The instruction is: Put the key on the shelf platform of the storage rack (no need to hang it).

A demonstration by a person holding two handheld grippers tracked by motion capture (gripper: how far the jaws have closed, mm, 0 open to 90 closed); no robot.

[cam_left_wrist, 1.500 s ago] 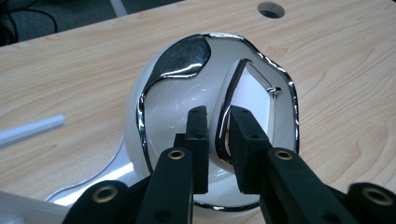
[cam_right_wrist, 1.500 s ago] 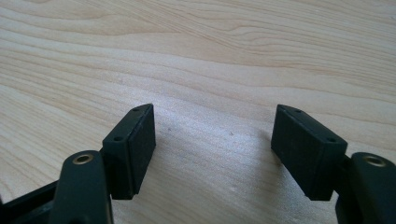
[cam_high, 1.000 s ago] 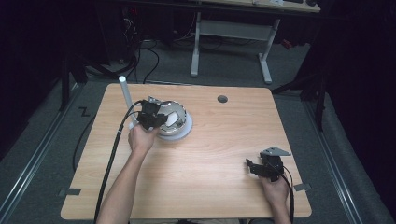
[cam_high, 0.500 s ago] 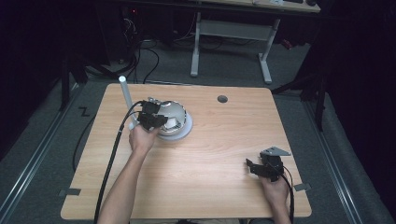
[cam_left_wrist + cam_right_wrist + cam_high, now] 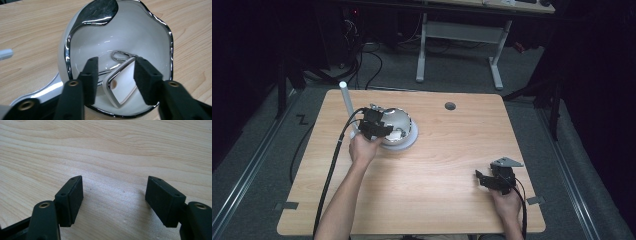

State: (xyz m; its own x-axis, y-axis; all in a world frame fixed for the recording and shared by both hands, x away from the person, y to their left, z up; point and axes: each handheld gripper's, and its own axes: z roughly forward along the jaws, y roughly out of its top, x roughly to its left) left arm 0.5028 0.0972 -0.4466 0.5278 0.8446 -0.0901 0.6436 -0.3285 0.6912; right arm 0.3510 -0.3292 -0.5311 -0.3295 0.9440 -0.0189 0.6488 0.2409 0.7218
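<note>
Both grippers [image 5: 113,75] [image 5: 113,200]: black jaws w/ brass-ringed screw holes, black cables; bare forearms, no sleeves.

One bowl [image 5: 140,32] with a chrome rim, on one white plate [image 5: 409,142]. Inside the bowl: one white chrome-edged tag [image 5: 122,85] and one metal clip [image 5: 120,55]. One white upright cylinder [image 5: 346,102]. Two grippers, left [image 5: 374,125] and right [image 5: 484,180]. One wooden surface [image 5: 442,165].

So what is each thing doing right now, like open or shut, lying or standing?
left gripper: jaws have just been opening, apart around the white tag
white tag: lying tilted inside the bowl, not pinched
bowl: upright on the table
white tube: standing upright
right gripper: open over bare table
</note>
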